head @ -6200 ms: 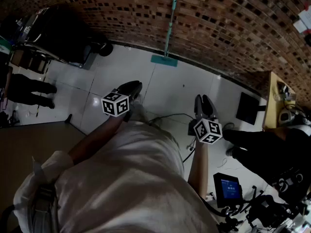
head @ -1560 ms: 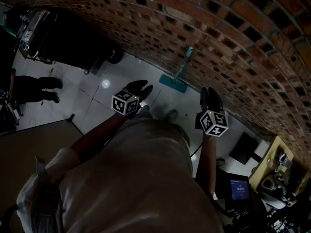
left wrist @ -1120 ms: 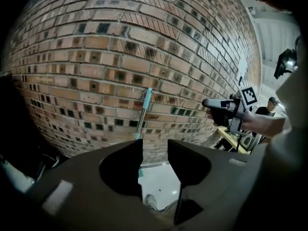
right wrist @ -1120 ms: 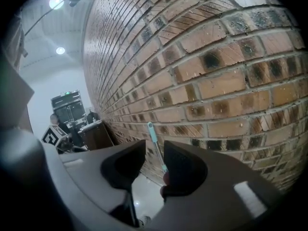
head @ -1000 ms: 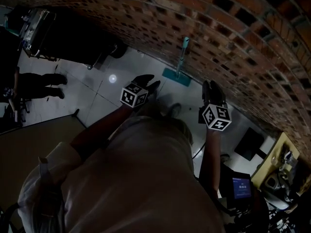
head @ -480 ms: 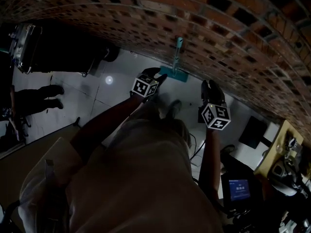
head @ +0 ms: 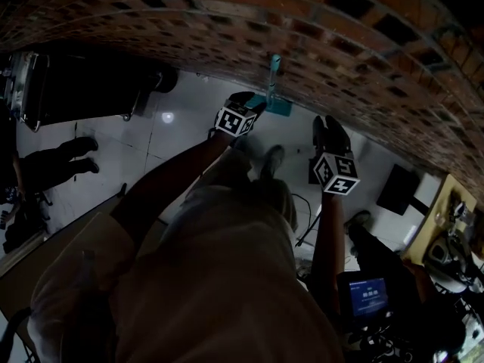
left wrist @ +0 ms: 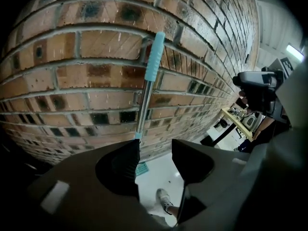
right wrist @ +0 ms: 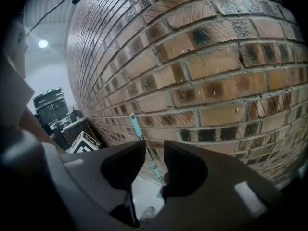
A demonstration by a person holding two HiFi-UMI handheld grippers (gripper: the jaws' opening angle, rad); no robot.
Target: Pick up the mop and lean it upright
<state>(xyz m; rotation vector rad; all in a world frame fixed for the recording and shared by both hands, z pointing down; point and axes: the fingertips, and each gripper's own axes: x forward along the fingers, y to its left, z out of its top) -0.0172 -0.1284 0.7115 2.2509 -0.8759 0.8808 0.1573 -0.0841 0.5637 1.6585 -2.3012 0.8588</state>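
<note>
The mop stands upright against the brick wall (head: pixel 318 29), its teal handle grip (head: pixel 274 65) up and its teal flat head (head: pixel 278 107) on the white floor. My left gripper (head: pixel 255 103) is right beside the pole, low down near the head. In the left gripper view the grip (left wrist: pixel 155 57) and metal pole (left wrist: pixel 142 107) rise just beyond the left jaw; my left gripper (left wrist: pixel 155 154) has just been opening, and nothing is between its jaws. My right gripper (head: pixel 327 127) hangs further right, its jaws a narrow gap apart and empty (right wrist: pixel 154 154), with the mop (right wrist: pixel 136 125) beyond.
A black cart (head: pixel 83 82) stands at the wall on the left, and a person's legs (head: pixel 53 165) are on the floor below it. A black panel (head: pixel 398 189), a wooden table (head: pixel 452 203), a lit tablet (head: pixel 367 292) and cables crowd the right. My shoe (head: pixel 272 159) is near the mop.
My left gripper has moved forward and down to the mop's pole, and its jaws now stand wider. The right gripper has dipped slightly. The wall is closer in view.
</note>
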